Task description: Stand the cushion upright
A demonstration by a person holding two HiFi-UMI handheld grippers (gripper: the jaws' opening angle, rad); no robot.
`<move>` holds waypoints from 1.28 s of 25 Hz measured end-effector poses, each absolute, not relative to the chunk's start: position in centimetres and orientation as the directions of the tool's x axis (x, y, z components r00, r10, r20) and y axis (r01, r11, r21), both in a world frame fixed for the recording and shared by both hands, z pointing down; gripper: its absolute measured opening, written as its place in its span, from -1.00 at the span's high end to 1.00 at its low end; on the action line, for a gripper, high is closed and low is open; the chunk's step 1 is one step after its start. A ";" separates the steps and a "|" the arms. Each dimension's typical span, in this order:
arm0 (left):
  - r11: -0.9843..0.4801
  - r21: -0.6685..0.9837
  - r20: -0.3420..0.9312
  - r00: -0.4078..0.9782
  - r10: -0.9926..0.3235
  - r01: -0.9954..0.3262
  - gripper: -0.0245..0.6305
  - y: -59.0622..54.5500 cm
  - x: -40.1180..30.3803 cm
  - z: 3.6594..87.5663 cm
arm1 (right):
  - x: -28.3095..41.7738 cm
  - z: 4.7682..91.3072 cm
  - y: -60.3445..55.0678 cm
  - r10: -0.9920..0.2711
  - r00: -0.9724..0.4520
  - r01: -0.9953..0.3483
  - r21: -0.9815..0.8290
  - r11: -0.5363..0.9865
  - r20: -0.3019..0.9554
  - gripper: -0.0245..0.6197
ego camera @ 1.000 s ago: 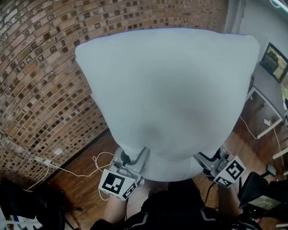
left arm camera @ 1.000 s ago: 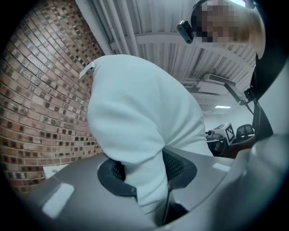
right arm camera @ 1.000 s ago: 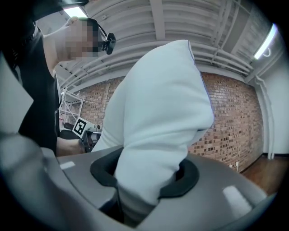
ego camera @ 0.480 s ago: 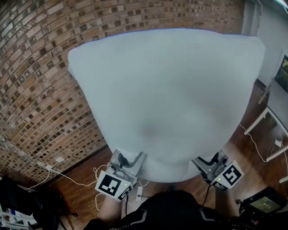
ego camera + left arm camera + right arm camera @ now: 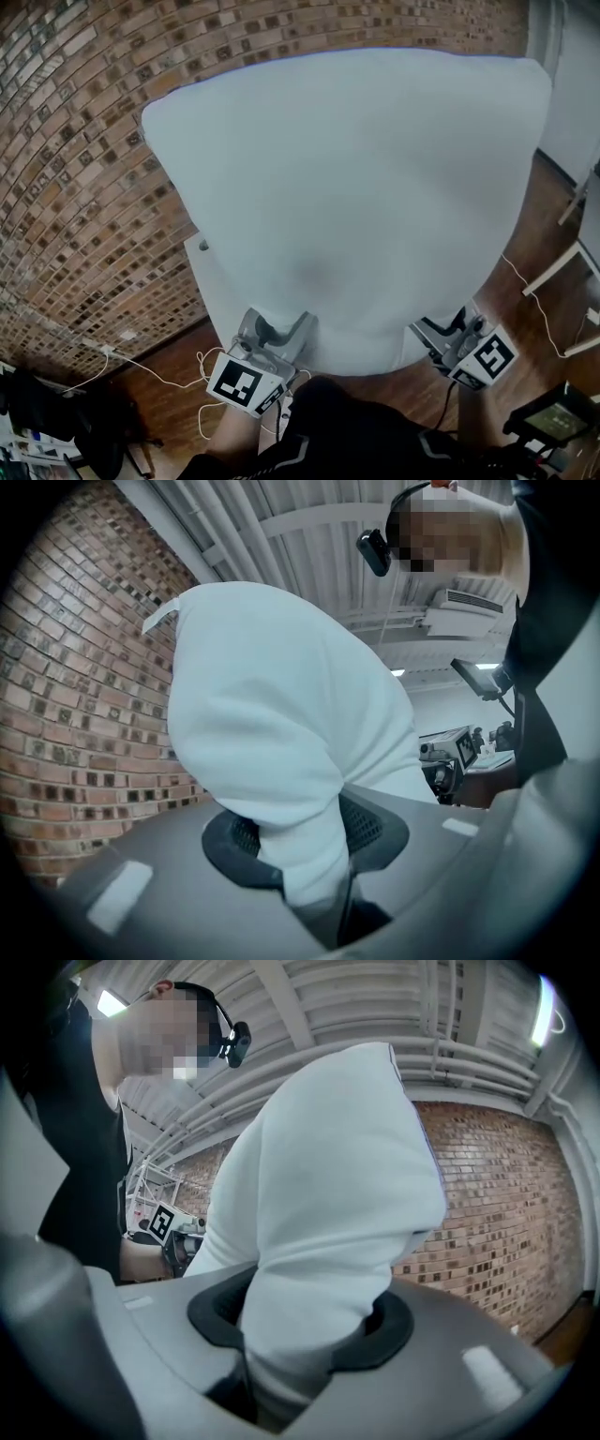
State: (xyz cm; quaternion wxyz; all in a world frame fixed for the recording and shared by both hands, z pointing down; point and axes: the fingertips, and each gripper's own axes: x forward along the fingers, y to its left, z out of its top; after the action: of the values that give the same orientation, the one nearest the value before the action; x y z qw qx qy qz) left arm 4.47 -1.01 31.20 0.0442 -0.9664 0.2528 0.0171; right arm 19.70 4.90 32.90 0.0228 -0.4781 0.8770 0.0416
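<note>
A big white cushion [image 5: 356,187] fills the head view, held up in the air in front of a brick wall. My left gripper [image 5: 281,339] is shut on its near left corner and my right gripper [image 5: 441,339] on its near right corner. In the left gripper view a fold of the cushion [image 5: 300,855] is pinched between the dark pads [image 5: 380,832]. The right gripper view shows the cushion's fabric [image 5: 309,1326] squeezed the same way between the black pads [image 5: 394,1330]. Both grippers point level, and the cushion bulges away from them and hides what lies beneath.
A brick wall [image 5: 84,187] runs along the left and back. A white surface edge [image 5: 211,281] peeks out under the cushion's left side. Cables [image 5: 169,361] lie on the wooden floor. White table legs [image 5: 562,272] stand at the right, and a small screen [image 5: 548,417] at the lower right.
The view has swung: the brick wall now spreads further right, the table at the right has slid toward the edge, and a white surface edge has appeared under the cushion. Both grips are unchanged.
</note>
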 end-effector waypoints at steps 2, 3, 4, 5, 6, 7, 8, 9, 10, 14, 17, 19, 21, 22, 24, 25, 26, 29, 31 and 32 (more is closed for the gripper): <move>-0.866 -0.081 -0.056 0.870 -0.490 -0.493 0.54 -2.7 5.5 31.5 | 20.6 33.0 3.1 -0.835 -0.543 -0.840 0.048 0.541 -0.095 0.29; -0.866 -0.085 -0.060 0.870 -0.489 -0.493 0.54 -3.8 5.9 31.5 | 20.9 33.0 2.0 -0.834 -0.542 -0.841 0.052 0.539 -0.101 0.29; -0.867 -0.091 -0.063 0.872 -0.485 -0.490 0.54 -4.9 6.3 31.6 | 21.2 33.1 0.9 -0.836 -0.540 -0.842 0.059 0.536 -0.100 0.29; -0.869 -0.097 -0.069 0.874 -0.480 -0.485 0.53 -6.0 6.6 31.6 | 21.4 33.2 -0.3 -0.837 -0.539 -0.842 0.067 0.535 -0.098 0.29; -0.871 -0.100 -0.075 0.877 -0.475 -0.481 0.53 -7.1 6.9 31.6 | 21.7 33.1 -1.4 -0.837 -0.539 -0.842 0.076 0.534 -0.098 0.29; -0.873 -0.101 -0.080 0.878 -0.472 -0.478 0.53 -8.3 7.2 31.6 | 22.0 33.1 -2.6 -0.838 -0.538 -0.843 0.087 0.531 -0.094 0.29; -0.873 -0.101 -0.084 0.878 -0.470 -0.477 0.53 -9.4 7.4 31.5 | 22.4 33.2 -3.8 -0.841 -0.534 -0.845 0.096 0.527 -0.089 0.29; -0.873 -0.100 -0.086 0.878 -0.471 -0.478 0.53 -10.6 7.7 31.5 | 22.8 33.3 -5.0 -0.843 -0.532 -0.846 0.099 0.524 -0.084 0.29; -0.872 -0.096 -0.087 0.877 -0.473 -0.480 0.53 -11.7 7.9 31.4 | 23.1 33.3 -6.1 -0.843 -0.532 -0.846 0.097 0.525 -0.080 0.29; -0.859 -0.084 -0.103 0.861 -0.497 -0.506 0.53 -16.3 7.7 30.8 | 23.0 32.5 -10.9 -0.818 -0.571 -0.821 0.081 0.566 -0.070 0.29; -0.839 -0.086 -0.099 0.843 -0.529 -0.537 0.52 -19.5 6.8 30.9 | 22.2 32.8 -14.4 -0.798 -0.599 -0.801 0.073 0.594 -0.067 0.29; -0.822 -0.087 -0.088 0.827 -0.556 -0.562 0.52 -21.4 6.6 31.1 | 21.9 32.7 -16.7 -0.780 -0.620 -0.784 0.060 0.618 -0.080 0.29; -0.804 -0.079 -0.074 0.808 -0.584 -0.589 0.52 -22.6 6.5 31.5 | 21.8 32.8 -18.5 -0.755 -0.650 -0.759 0.040 0.649 -0.090 0.29; -0.794 -0.077 -0.070 0.798 -0.599 -0.603 0.52 -23.1 6.5 31.6 | 22.0 33.2 -19.4 -0.743 -0.664 -0.747 0.033 0.664 -0.080 0.29; -0.765 -0.089 -0.061 0.770 -0.635 -0.638 0.51 -24.8 6.4 31.6 | 22.3 33.7 -21.7 -0.719 -0.691 -0.722 0.029 0.691 -0.072 0.29; -0.746 -0.097 -0.058 0.752 -0.657 -0.659 0.51 -26.0 6.4 31.5 | 22.2 33.6 -23.2 -0.704 -0.705 -0.708 0.030 0.706 -0.085 0.29; -0.728 -0.101 -0.059 0.734 -0.676 -0.679 0.51 -27.1 6.3 31.4 | 22.0 33.2 -24.6 -0.684 -0.721 -0.690 0.029 0.723 -0.106 0.29; -0.688 -0.097 -0.068 0.695 -0.716 -0.719 0.51 -29.6 6.3 31.0 | 22.0 32.5 -28.3 -0.629 -0.766 -0.638 0.035 0.769 -0.133 0.29; -0.658 -0.101 -0.077 0.665 -0.743 -0.747 0.51 -31.3 6.5 30.4 | 22.7 32.7 -30.9 -0.609 -0.786 -0.617 0.064 0.785 -0.108 0.29; -0.640 -0.104 -0.083 0.648 -0.757 -0.762 0.50 -32.3 6.5 30.1 | 22.8 32.5 -32.2 -0.596 -0.796 -0.604 0.081 0.793 -0.105 0.29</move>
State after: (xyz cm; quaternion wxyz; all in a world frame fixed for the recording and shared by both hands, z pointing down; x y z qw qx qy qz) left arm 6.55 -32.28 30.12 0.0650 -0.9053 0.4195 0.0159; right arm 22.83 -32.24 32.54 0.0370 -0.3170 0.9461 0.0552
